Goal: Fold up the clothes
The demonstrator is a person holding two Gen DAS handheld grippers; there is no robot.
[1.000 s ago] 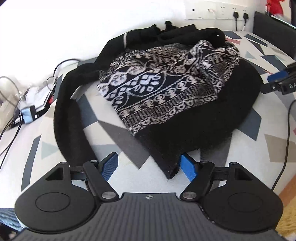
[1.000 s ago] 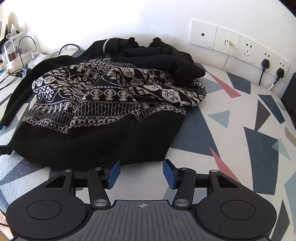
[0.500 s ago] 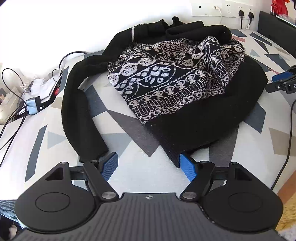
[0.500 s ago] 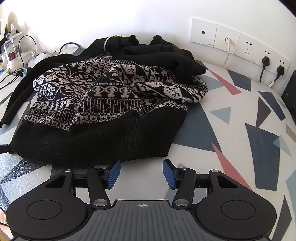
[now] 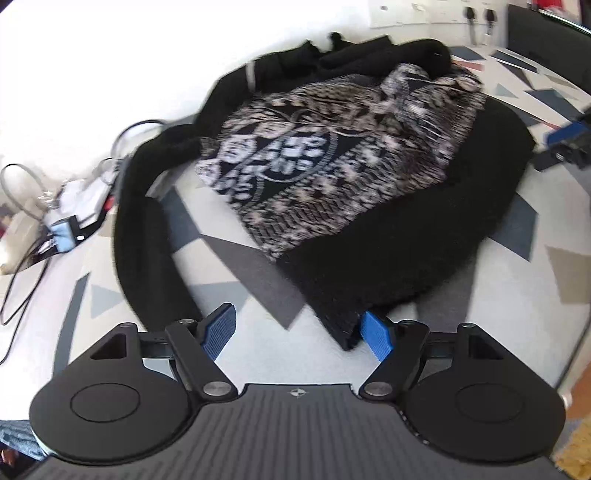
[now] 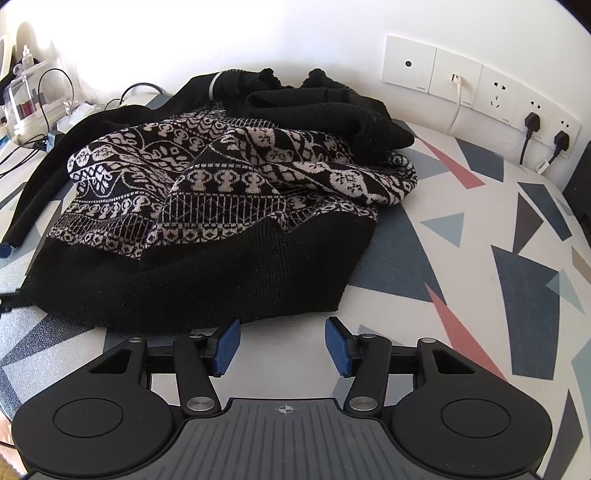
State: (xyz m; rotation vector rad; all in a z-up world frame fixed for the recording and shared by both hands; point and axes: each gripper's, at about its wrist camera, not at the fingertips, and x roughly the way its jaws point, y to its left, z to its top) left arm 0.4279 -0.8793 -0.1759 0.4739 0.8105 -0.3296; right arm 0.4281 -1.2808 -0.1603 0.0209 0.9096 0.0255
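On the table (image 6: 480, 236), the soft, floppy sweater (image 6: 207, 206) wants gripping at its thick black hem; both tongs (image 5: 299, 332) (image 6: 282, 345) gape empty.

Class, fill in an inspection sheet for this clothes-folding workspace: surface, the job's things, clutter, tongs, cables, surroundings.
Surface: cloth printed with coloured triangles.
Job's things: black patterned sweater, heaped and unfolded; one sleeve trails toward the camera in the left wrist view.
Clutter: small items and a clear container at the far left edge.
Tongs: left tongs open, a hem corner beside one pad; right tongs open, just short of the hem.
Cables: loose wires at left; two black plugs and a white lead in wall sockets.
Surroundings: white wall.
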